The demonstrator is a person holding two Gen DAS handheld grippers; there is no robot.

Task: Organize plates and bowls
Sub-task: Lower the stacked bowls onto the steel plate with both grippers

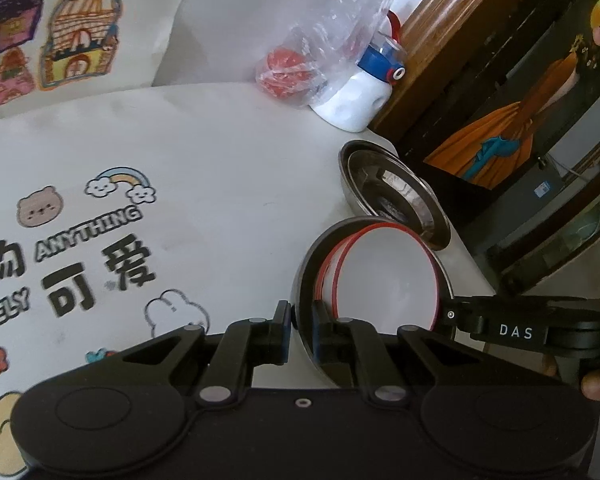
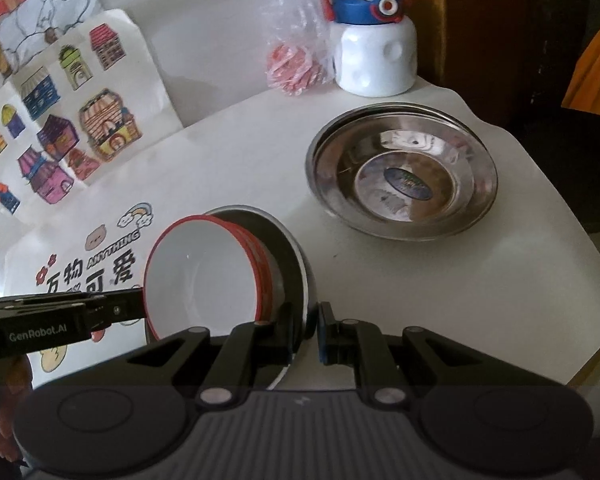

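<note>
On the far left I see cartoon house stickers point(image 2: 100, 128) on the wall, and printed lettering point(image 1: 88, 240) on the white table point(image 1: 228, 168). My left gripper point(image 1: 302, 328) is closed on the near rim of the grey bowl point(image 1: 306, 276), one finger outside the wall and one inside. That bowl holds a stack of red-rimmed white bowls point(image 1: 392, 276) nested in it and is tipped up on edge. My right gripper point(image 2: 306, 330) pinches the same grey bowl point(image 2: 296, 264) at its rim, fingers nearly together with the wall between them. Further right and farther off, stacked steel plates point(image 2: 404, 176) lie flat on the table, apart from the bowls. Beyond them stand a plastic bag point(image 2: 296, 52) with something red inside, and a white bottle with a blue cap point(image 2: 374, 52).
</note>
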